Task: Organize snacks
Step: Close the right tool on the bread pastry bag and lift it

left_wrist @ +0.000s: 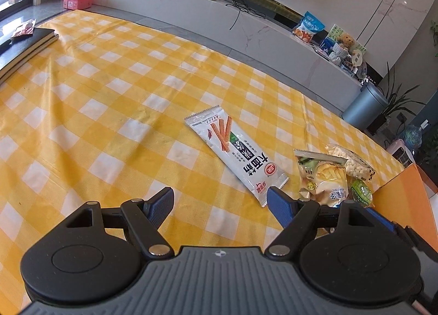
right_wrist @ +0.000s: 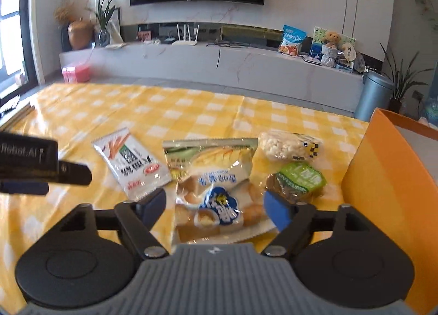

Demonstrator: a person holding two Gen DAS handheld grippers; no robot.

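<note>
Roughly, by item:
Surface: a yellow-and-white checked cloth (left_wrist: 109,90) is spread over the surface; snacks are grouped toward its right edge.
Left tongs (left_wrist: 220,200): spread wide, nothing between the pads; held over bare cloth, with the right pad just at the near end of the white stick-snack packet.
Right tongs (right_wrist: 215,202): spread, no pad seen pressing on anything; the bread bag lies on the cloth between the two fingers. No earlier picture is given, so only the spread stance is noted.
White stick-snack packet (left_wrist: 235,153): flat on the cloth, lying diagonally, left of the other snacks; also seen in the right wrist view (right_wrist: 131,163), just beside the bread bag.
Bread bag (right_wrist: 216,189): clear bag with green top and blue logo, flat on the cloth, nearest the right tongs; in the left wrist view (left_wrist: 323,178) it is partly hidden behind the right finger.
Puffed-rice packet (right_wrist: 287,146): clear, white pieces inside, behind the green packet, near the orange box.
Green packet (right_wrist: 298,180): small, brown snack under a green label, just beside the bread bag, touching or nearly touching the right blue pad in view; contact cannot be told.
Orange box (right_wrist: 383,178): stands open at the right edge of the surface, just right of the snacks; contents not visible.
Dark notebooks (left_wrist: 24,46): stacked at the far left edge of the surface.
</note>
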